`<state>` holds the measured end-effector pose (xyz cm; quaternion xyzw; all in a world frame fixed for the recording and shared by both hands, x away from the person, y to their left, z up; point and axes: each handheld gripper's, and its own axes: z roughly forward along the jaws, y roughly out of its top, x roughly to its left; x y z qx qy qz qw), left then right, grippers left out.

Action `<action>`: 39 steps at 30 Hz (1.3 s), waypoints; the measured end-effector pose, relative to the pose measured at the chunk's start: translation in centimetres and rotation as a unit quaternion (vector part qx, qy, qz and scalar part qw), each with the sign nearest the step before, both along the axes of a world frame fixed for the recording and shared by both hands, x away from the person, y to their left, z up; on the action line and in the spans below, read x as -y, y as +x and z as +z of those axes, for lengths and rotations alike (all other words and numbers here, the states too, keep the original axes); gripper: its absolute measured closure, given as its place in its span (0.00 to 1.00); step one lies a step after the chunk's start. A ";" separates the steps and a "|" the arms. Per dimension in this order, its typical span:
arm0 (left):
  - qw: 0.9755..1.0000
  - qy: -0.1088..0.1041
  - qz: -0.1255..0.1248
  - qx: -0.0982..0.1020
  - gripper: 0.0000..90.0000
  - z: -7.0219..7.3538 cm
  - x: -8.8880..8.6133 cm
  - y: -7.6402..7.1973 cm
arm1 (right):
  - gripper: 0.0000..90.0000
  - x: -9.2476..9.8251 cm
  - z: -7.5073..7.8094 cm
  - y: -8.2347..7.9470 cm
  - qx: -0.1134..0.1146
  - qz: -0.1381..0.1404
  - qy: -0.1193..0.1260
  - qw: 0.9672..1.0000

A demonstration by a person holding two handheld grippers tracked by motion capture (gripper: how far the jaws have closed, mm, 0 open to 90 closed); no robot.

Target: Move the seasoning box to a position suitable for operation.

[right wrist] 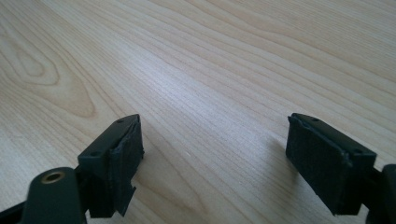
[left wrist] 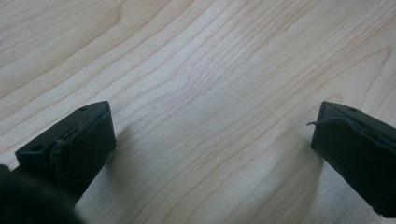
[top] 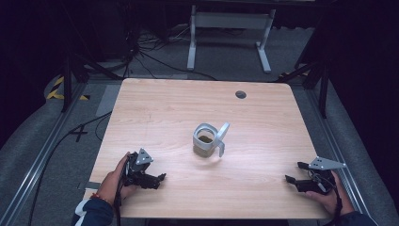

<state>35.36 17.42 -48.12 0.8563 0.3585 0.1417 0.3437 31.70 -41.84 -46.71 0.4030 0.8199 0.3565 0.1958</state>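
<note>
While the left gripper point(top: 155, 179) rests near the bench's point(top: 155, 113) near-left edge, jaws spread and empty, a grey mug point(top: 207, 140) stands mid-bench, well apart; the right gripper point(top: 295, 175) lies by the near-right corner, jaws likewise wide.

Table point(top: 155, 113) — pale matt wood; mug point(top: 207, 140) perhaps ceramic.

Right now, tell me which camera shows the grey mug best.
The high view: the grey mug stands whole at the middle of the table, handle toward the right, something brownish inside. The left gripper view and right gripper view give open jaws over bare wood, nothing of the mug.
</note>
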 end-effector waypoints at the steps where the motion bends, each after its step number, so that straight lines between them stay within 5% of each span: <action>1: 1.000 0.004 -0.002 0.003 0.00 0.0 0.0 0.0 | 0.21 0.0 0.0 0.0 0.000 0.000 0.000 1.000; 11: 1.000 -0.005 -0.005 -0.007 0.00 0.0 -0.1 0.0 | 0.24 0.0 0.1 0.1 0.002 0.000 -0.008 1.000; 16: 1.000 -0.004 -0.001 -0.008 0.00 0.0 -0.1 -0.2 | 0.43 0.3 0.6 0.2 0.004 -0.016 -0.005 1.000; 21: 1.000 -0.002 -0.010 -0.006 0.00 0.0 -0.2 0.0 | 0.74 0.0 1.9 0.2 0.022 -0.004 0.025 0.999; 27: 1.000 -0.002 -0.015 -0.003 0.00 0.0 -0.2 0.1 | 0.95 -1.0 3.2 0.5 0.045 0.013 0.027 0.999; 39: 1.000 -0.004 -0.015 -0.002 0.00 0.0 -0.2 0.1 | 1.00 -3.6 5.4 1.3 0.077 0.057 0.048 0.994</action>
